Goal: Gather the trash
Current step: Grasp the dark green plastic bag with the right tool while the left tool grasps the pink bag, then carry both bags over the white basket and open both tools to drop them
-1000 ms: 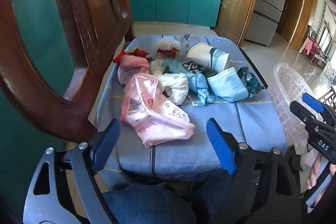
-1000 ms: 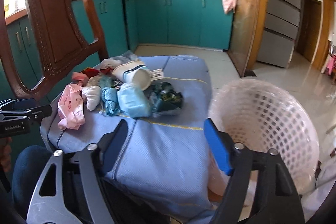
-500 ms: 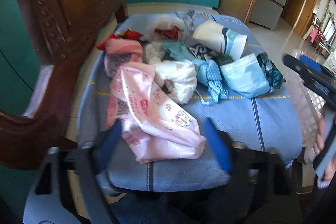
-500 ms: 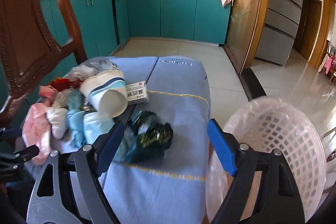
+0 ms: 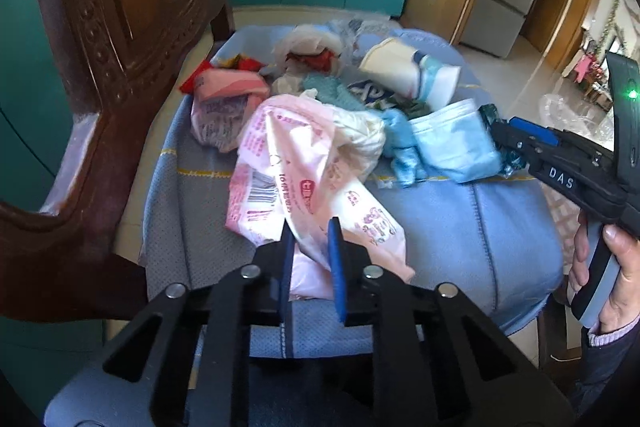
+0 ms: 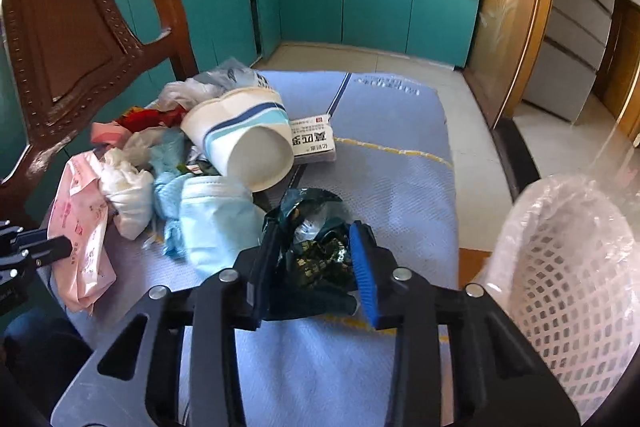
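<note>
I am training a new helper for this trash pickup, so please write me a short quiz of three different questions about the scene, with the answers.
1. True or false: the left hand-held gripper has the pink bag between its jaws.
2. Which item sits between the jaws of the right hand-held gripper?
A. the paper cup
B. the dark green wrapper
C. the blue face mask
3. Fill in: the white mesh basket stands on the ____ side of the blue cushion in the right wrist view.

Key: 1 true; 2 B; 3 right. Both sets of jaws are closing on their items.
</note>
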`<action>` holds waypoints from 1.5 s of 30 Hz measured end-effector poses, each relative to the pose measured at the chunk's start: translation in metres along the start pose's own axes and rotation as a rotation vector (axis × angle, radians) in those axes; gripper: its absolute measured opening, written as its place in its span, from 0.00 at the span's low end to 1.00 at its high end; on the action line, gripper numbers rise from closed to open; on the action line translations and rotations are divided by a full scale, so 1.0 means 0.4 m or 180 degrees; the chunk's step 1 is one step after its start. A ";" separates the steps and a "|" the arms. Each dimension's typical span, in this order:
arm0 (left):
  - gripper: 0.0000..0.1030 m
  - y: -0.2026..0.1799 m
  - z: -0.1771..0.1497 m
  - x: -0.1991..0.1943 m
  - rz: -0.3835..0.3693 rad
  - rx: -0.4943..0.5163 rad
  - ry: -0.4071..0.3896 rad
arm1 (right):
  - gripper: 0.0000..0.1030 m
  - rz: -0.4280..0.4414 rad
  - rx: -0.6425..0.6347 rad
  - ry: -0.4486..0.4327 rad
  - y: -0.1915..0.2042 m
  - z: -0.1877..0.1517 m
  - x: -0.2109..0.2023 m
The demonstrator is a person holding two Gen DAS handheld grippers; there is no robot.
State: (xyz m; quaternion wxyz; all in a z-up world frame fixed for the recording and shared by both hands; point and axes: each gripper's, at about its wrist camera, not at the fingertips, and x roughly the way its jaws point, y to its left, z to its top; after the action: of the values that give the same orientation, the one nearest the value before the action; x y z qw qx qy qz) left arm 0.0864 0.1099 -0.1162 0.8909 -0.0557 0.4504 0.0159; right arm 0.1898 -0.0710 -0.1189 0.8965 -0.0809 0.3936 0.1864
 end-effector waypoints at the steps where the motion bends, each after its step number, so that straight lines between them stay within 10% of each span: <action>1: 0.15 -0.004 -0.002 -0.012 -0.0043 0.0004 -0.0037 | 0.35 -0.0016 -0.0001 -0.0030 -0.002 -0.002 -0.014; 9: 0.16 -0.022 -0.022 -0.023 -0.0117 0.0053 0.0033 | 0.35 -0.0007 0.0108 -0.0185 -0.033 -0.036 -0.121; 12: 0.52 -0.032 -0.031 0.000 0.0020 0.0032 0.0156 | 0.35 0.0006 0.0116 -0.0115 -0.031 -0.049 -0.115; 15: 0.58 -0.037 -0.029 0.006 0.0106 0.0039 0.0174 | 0.35 0.0050 0.0091 -0.0015 -0.012 -0.068 -0.095; 22: 0.09 -0.035 -0.028 0.021 -0.0008 0.0095 0.0203 | 0.35 0.0074 0.0073 0.0063 0.019 -0.095 -0.078; 45: 0.09 -0.104 -0.032 -0.168 0.0278 0.0315 -0.0592 | 0.35 -0.0091 0.0117 -0.0181 -0.001 -0.096 -0.188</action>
State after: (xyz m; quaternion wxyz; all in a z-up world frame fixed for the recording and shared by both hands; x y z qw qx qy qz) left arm 0.0395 0.0685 -0.0661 0.9290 0.0097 0.3680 0.0376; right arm 0.1171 -0.1029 -0.0895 0.9112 -0.0648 0.3702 0.1685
